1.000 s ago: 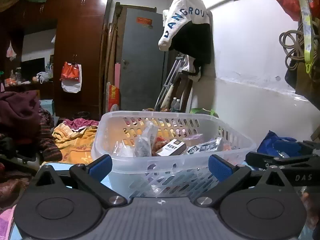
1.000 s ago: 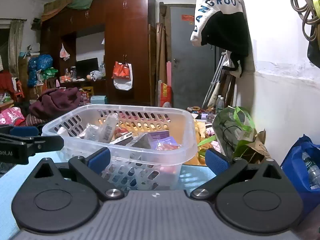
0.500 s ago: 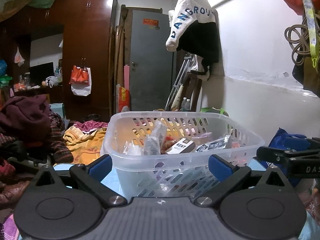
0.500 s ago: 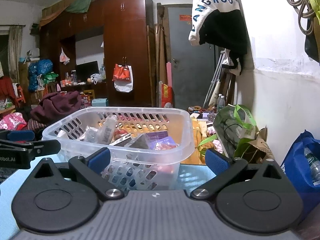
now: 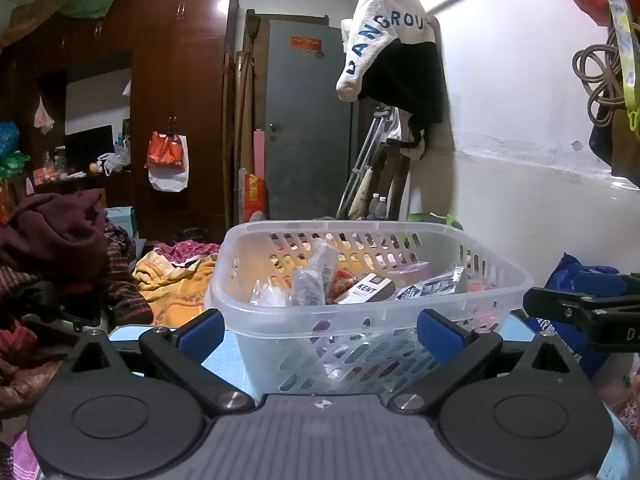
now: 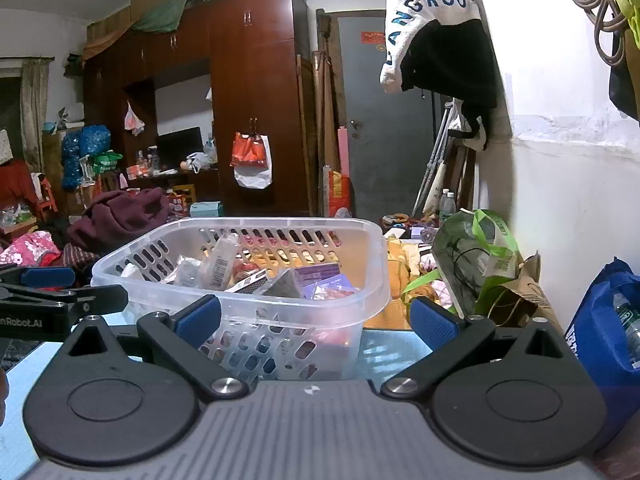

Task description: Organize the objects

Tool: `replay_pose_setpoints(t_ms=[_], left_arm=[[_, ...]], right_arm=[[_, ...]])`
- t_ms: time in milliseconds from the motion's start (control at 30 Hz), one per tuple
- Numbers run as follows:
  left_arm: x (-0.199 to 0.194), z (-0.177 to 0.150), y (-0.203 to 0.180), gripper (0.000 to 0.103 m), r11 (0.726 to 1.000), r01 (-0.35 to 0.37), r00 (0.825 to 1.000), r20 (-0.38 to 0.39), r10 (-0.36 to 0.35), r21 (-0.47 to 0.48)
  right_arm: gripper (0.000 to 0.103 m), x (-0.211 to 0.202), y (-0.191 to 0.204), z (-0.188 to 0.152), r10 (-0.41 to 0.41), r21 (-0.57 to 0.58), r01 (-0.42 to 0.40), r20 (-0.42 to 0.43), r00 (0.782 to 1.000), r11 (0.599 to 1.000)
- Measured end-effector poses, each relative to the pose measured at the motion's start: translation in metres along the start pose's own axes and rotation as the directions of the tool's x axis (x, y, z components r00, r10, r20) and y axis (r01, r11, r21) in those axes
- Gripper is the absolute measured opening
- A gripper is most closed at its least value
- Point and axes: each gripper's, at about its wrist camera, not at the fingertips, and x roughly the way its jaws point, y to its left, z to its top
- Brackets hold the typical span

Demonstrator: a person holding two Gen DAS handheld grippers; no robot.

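Note:
A clear perforated plastic basket (image 5: 372, 312) (image 6: 248, 304) stands on a light blue table, holding several small packets, a KENT box (image 5: 366, 289) and a purple box (image 6: 320, 278). My left gripper (image 5: 320, 330) is open and empty, just in front of the basket's near wall. My right gripper (image 6: 316, 318) is open and empty, in front of the basket's right half. Each gripper shows at the side of the other's view: the right one (image 5: 584, 312) and the left one (image 6: 60, 304).
A white wall runs along the right. A blue bag (image 6: 608, 332) and a green-handled bag (image 6: 476, 256) sit to the right of the table. Piles of clothes (image 5: 60, 248) lie to the left. A brown wardrobe (image 6: 248, 112) and grey door stand behind.
Both grippers have shifted slightly, so the basket sits further right in the left view and a little closer in the right view. Both stay open and empty.

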Motion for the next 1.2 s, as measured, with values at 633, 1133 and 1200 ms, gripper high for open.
replay_pose_setpoints(t_ms=[633, 1133, 1200], left_arm=[[0.0024, -0.0005, 0.0012, 0.103, 1.000, -0.007, 1.000, -0.007, 0.007, -0.003], [0.0023, -0.0006, 0.0007, 0.103, 1.000, -0.010, 1.000, -0.010, 0.010, -0.002], [0.0020, -0.0012, 0.0012, 0.103, 1.000, -0.009, 1.000, -0.011, 0.009, -0.003]], right_arm=[[0.103, -0.0027, -0.0023, -0.0016, 0.033, 0.011, -0.033, 0.008, 0.999, 0.999], [0.103, -0.0018, -0.0023, -0.0036, 0.033, 0.010, -0.033, 0.005, 0.999, 0.999], [0.103, -0.0018, -0.0022, -0.0043, 0.037, 0.009, -0.037, 0.006, 0.999, 0.999]])
